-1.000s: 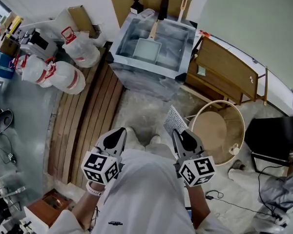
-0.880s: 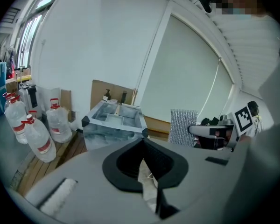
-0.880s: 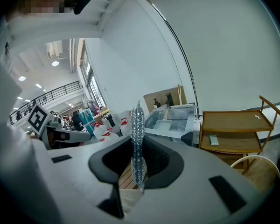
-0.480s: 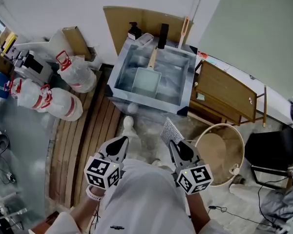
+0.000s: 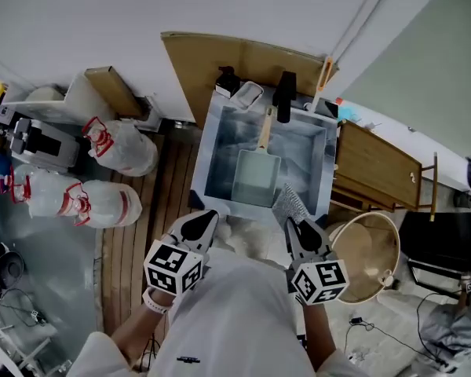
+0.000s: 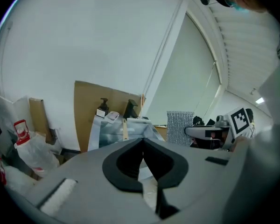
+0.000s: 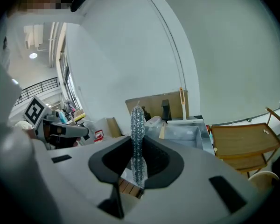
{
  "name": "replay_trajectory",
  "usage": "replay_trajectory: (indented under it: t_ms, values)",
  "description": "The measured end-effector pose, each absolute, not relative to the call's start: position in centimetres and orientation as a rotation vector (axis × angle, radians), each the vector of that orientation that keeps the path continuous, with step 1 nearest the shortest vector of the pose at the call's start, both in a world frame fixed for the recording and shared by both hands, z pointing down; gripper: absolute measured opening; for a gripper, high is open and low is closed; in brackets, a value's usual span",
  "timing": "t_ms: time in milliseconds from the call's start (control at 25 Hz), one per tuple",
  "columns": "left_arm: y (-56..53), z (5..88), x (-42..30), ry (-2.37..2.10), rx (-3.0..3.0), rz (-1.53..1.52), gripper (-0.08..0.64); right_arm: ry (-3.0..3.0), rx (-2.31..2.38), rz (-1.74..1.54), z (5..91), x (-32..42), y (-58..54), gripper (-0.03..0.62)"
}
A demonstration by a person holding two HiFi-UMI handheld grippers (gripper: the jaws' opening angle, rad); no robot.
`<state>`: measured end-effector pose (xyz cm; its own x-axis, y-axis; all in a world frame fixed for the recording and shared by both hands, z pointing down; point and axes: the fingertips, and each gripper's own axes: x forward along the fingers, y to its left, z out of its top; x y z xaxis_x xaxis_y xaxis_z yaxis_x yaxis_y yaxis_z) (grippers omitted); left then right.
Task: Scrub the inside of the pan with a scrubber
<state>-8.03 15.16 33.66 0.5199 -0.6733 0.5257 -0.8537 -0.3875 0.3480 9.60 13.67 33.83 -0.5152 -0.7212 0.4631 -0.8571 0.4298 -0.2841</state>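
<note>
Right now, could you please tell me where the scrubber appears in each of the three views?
Head view: scrubber, lower centre-right, held by the right gripper.
Left gripper view: scrubber right of centre, standing upright.
Right gripper view: scrubber dead centre, edge-on between the jaws.
Shared landmark: the brown board against the wall.

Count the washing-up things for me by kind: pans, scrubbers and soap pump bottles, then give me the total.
Pan: 1
Scrubber: 1
Pump bottle: 1
Total: 3
</note>
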Motion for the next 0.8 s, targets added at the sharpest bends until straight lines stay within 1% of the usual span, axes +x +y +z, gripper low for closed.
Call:
replay_trajectory:
  t_ms: [200,320,800]
  values:
    - [9.7,34.2,-10.6,-1.165,2.196,0.387,0.006,-2.374,1.445,0.668,33.1,6.9,9.4,0.066]
    - [7.0,34.8,-11.0,-1.117,2.205,0.398,0.006,-2.344,1.494,0.697,33.7,6.2,7.7,0.066]
    - [0.3,38.8,-6.1,-0.904,2.256,0.468,0.006,-2.338,1.452,0.676,36.1,6.6,4.6,0.066]
